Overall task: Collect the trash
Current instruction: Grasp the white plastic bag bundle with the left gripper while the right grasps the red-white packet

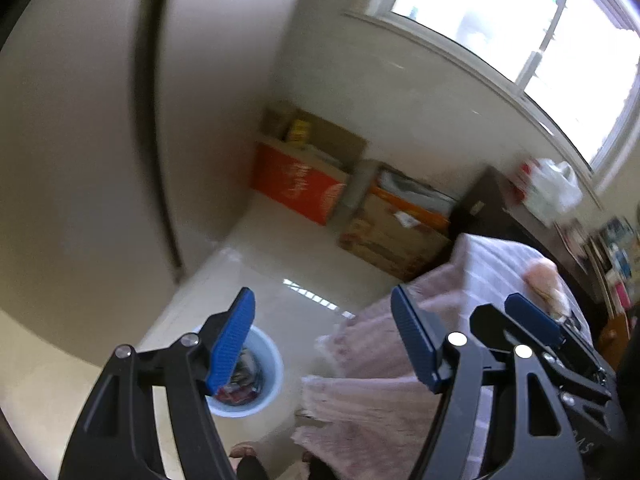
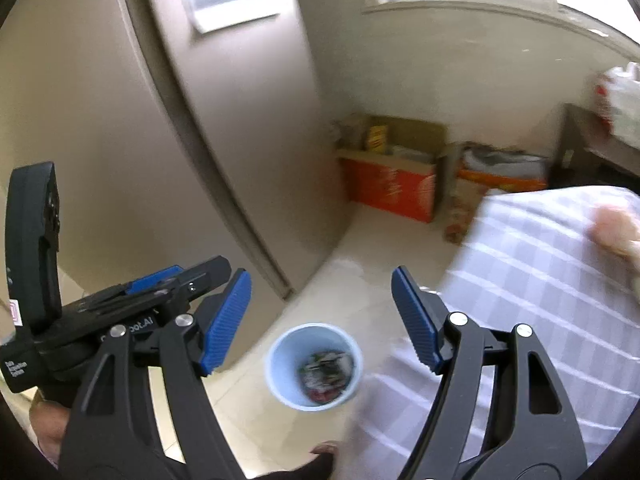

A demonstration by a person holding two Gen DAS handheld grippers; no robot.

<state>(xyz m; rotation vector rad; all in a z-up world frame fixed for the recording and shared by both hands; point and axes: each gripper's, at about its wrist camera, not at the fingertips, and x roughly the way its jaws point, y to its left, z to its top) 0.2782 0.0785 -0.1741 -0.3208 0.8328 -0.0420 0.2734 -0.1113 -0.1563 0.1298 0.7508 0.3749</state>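
Both grippers are sitting nearest the lenses: the left gripper (image 1: 322,338) is hanging with its blue pads spread and nothing between them, and the right gripper (image 2: 320,318) is likewise standing released and empty.

Going down by size, one table (image 2: 540,280) under a checked cloth is filling the right side, its edge just beside the bin. Two open cardboard boxes (image 2: 396,184) are sitting against the far wall under the window, one orange and one brown. One pale blue bin (image 2: 314,364) is standing upright on the tiled floor, between the table edge and the wall, directly below the right gripper's gap; crumpled trash (image 2: 326,372) is lying at its bottom, too jumbled to count.

One blurred pale item (image 2: 616,228) is resting on the cloth at the far right, and it is probably the next piece to collect, though what it is cannot be told. Judging by its soft outline, it is likely light and crushable, so pinching it across the middle should be holding it without slipping.
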